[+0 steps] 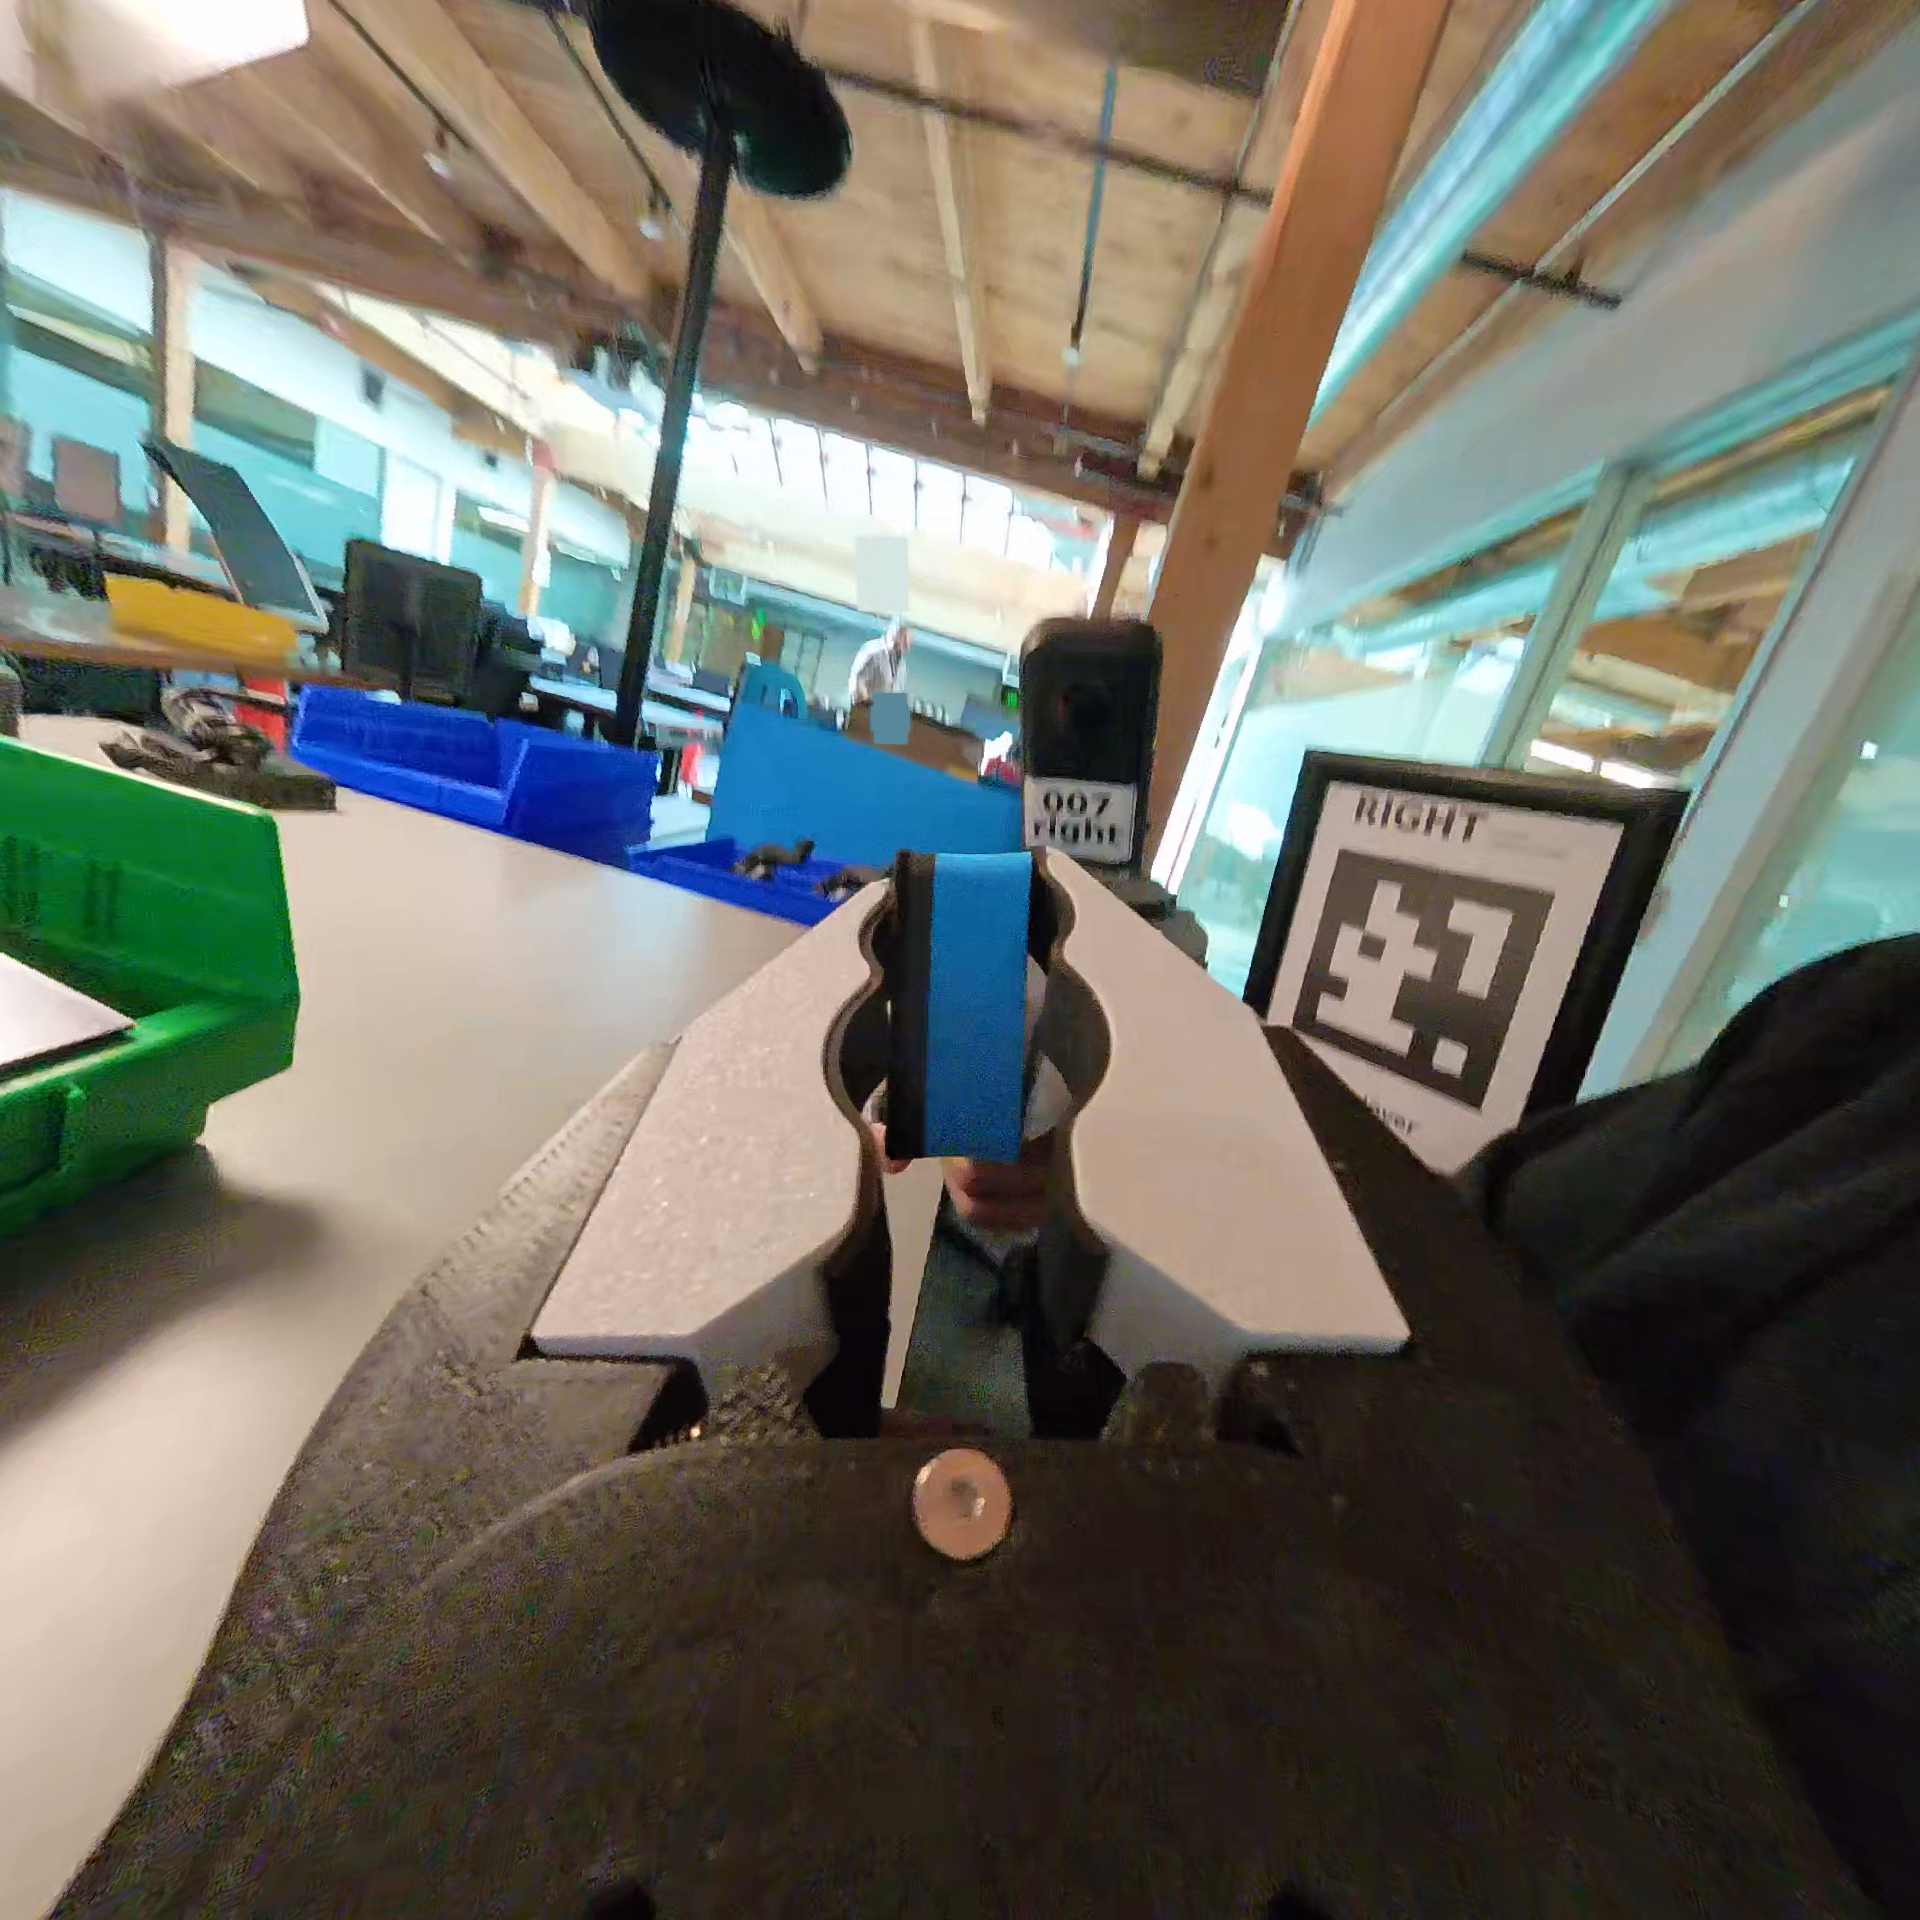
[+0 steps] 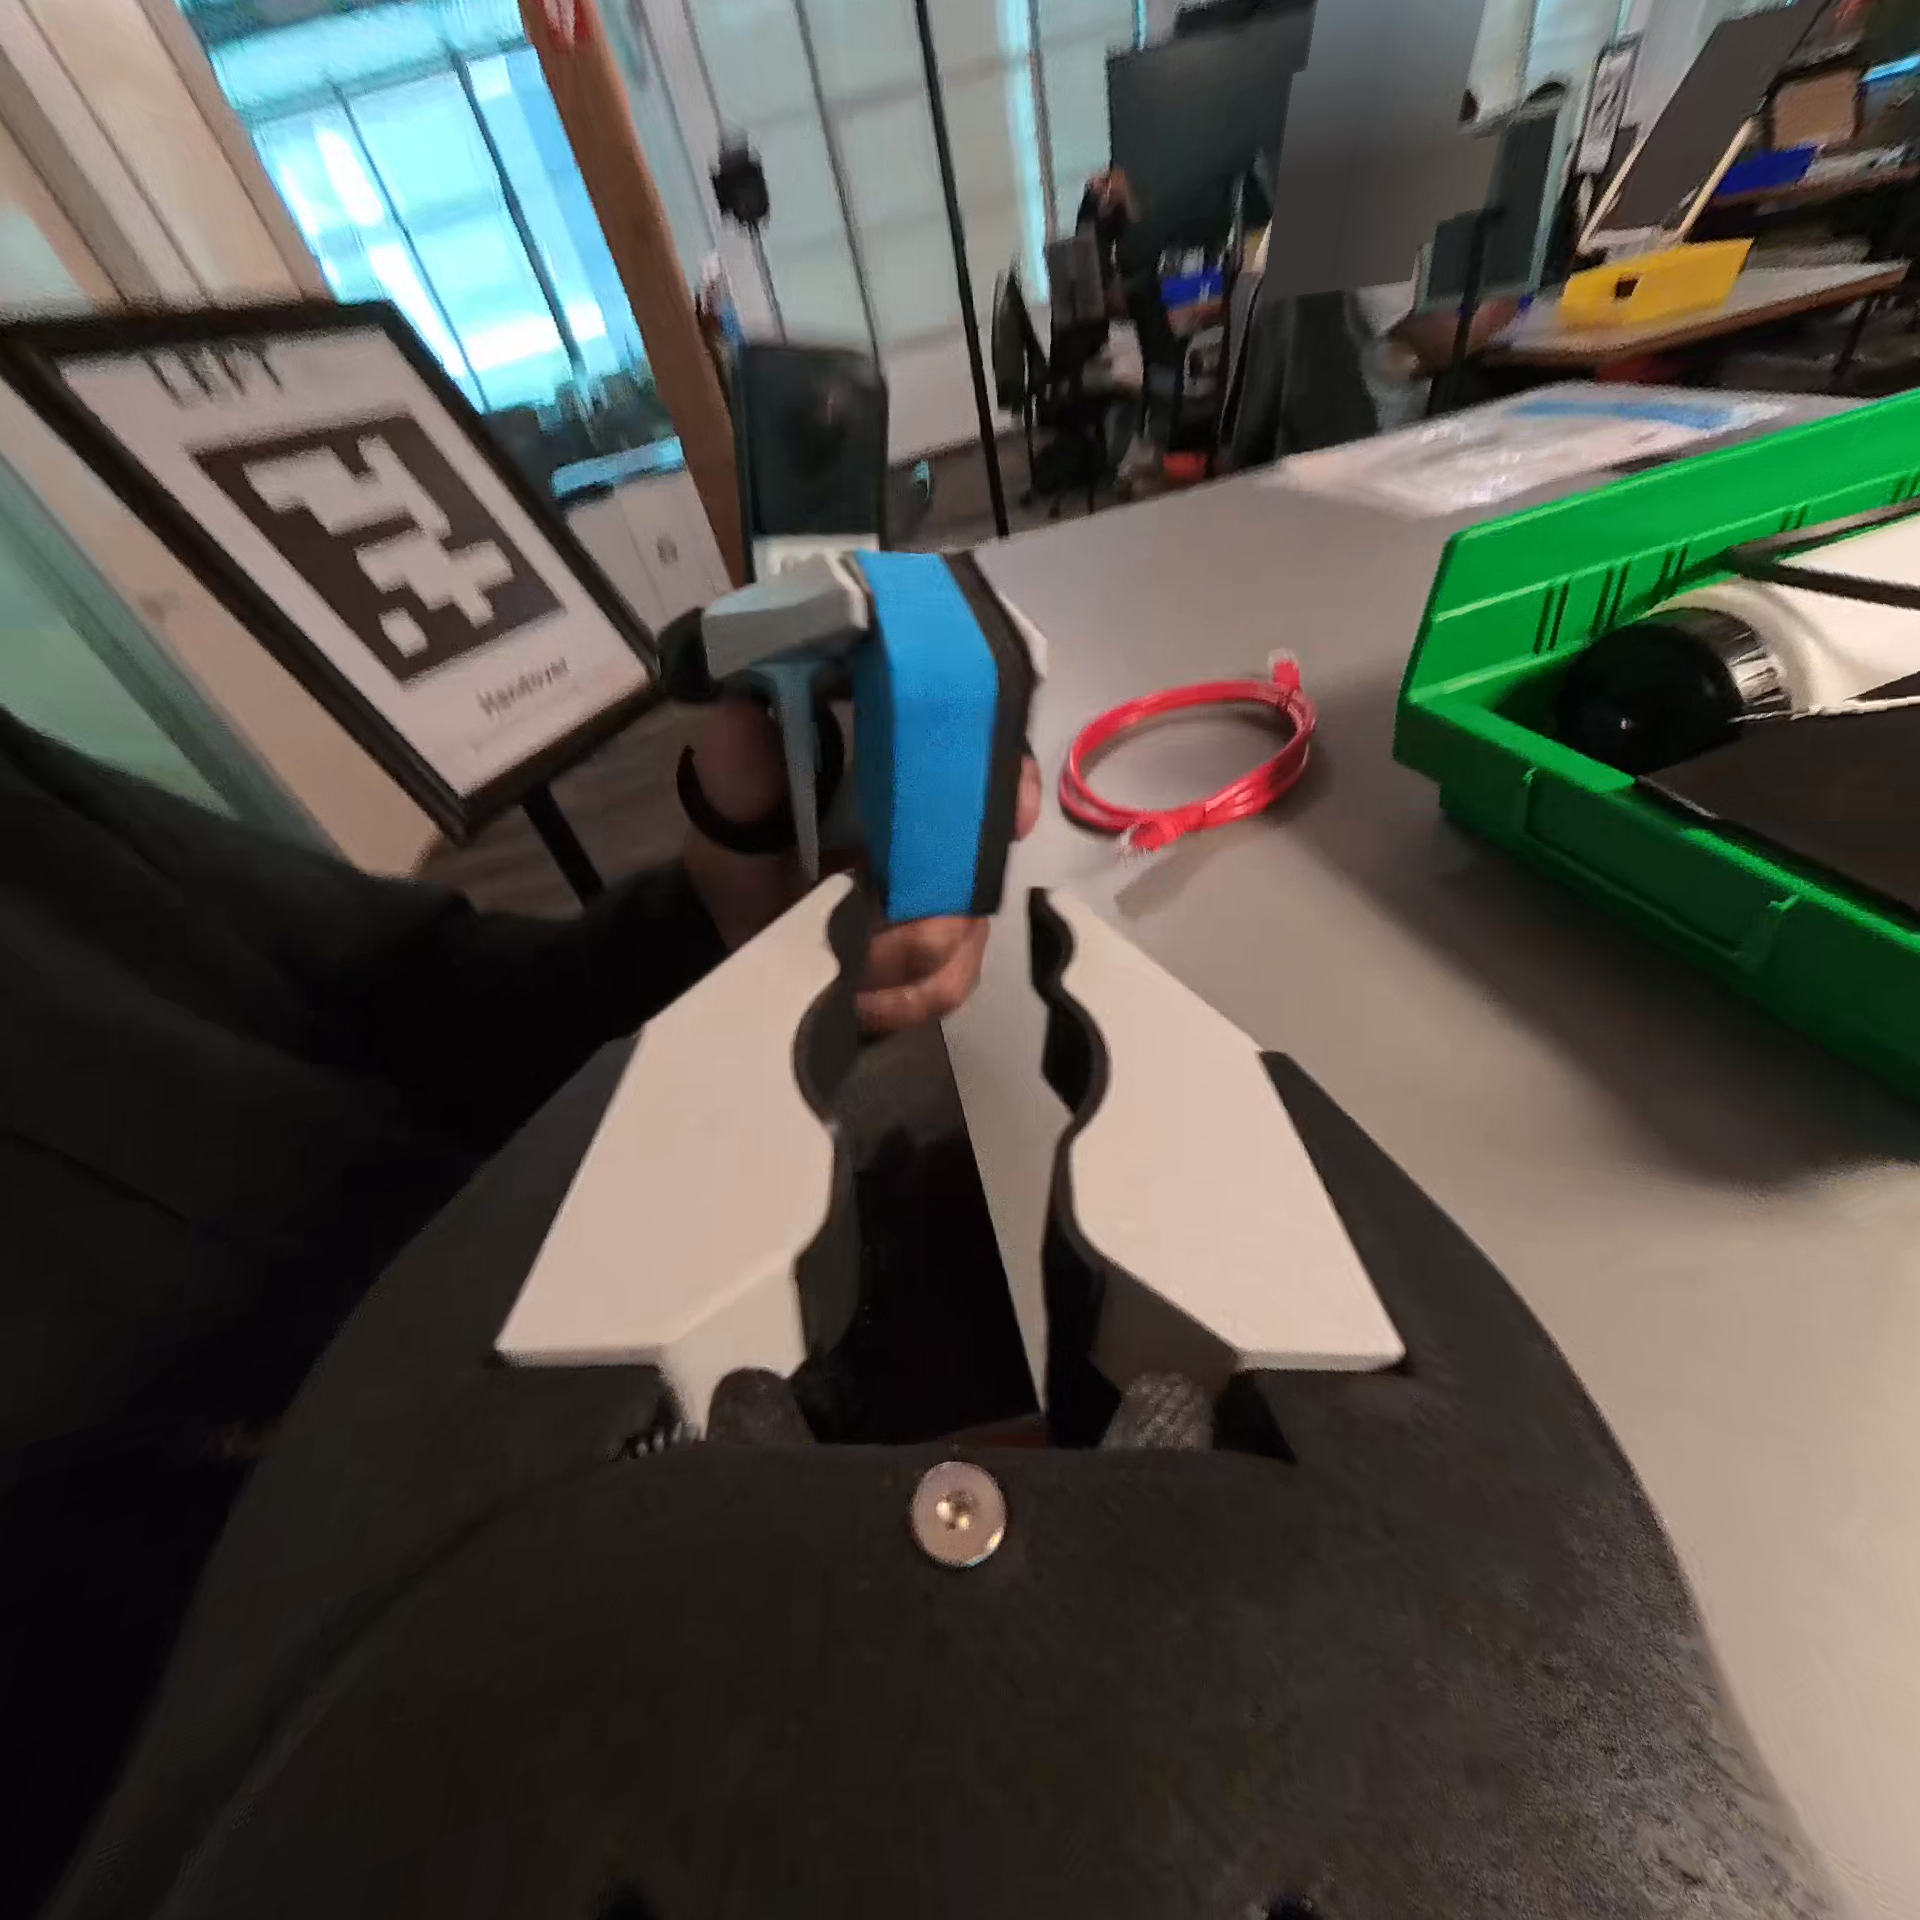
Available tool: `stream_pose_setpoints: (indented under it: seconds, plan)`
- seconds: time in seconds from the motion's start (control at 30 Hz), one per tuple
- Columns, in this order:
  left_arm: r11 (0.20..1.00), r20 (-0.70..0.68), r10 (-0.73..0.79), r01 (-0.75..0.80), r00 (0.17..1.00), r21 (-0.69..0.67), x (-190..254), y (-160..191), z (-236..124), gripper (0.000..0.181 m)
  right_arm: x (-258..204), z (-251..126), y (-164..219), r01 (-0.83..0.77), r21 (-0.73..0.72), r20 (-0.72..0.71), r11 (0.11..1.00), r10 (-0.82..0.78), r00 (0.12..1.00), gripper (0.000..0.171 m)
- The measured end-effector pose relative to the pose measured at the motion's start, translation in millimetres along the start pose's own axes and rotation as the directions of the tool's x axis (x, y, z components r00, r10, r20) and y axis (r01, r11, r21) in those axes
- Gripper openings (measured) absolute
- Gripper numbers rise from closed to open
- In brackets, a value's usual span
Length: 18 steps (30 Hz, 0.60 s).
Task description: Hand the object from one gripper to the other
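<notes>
Both grippers meet over my table (image 2: 1351,1039): left gripper (image 1: 966,883) clenches the blue block (image 1: 971,1008); right gripper (image 2: 940,904) gapes just short of it.

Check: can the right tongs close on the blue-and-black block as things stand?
Probably yes. The right tongs are open, and the blue-and-black block hangs just past their tips, lower end at the gap. The left tongs grip it higher up. Nothing lies between; a short advance seems needed.
</notes>
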State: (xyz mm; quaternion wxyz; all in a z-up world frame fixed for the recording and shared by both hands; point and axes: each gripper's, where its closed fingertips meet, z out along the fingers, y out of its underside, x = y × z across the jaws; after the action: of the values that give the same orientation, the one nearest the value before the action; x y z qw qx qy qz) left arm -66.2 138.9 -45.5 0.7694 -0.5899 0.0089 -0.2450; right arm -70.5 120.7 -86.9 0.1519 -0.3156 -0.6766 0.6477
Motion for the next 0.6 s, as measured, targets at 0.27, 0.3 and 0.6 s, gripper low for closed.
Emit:
stream_pose_setpoints:
  seconds: [0.27, 0.3, 0.6]
  plan:
    - [0.973, -0.101, -0.195, 0.206, 0.976, 0.109, -0.1, -1.1, 2.7, 0.033, -1.6, 3.2, -6.7, -0.048, 0.064, 0.033, 0.997, 0.046, 0.998, 0.022]
    - [0.975, -0.1, -0.2, 0.208, 0.975, 0.077, -1.0, 1.8, 2.2, 0.042, -3.0, 0.5, -5.3, -0.033, 0.045, 0.036, 0.998, 0.031, 0.999, 0.022]
    - [0.977, -0.106, -0.103, 0.121, 0.989, 0.177, 6.9, -14.8, -4.8, 0.022, -3.1, -9.0, -20.0, -0.051, 0.124, 0.042, 0.991, 0.046, 0.998, 0.049]
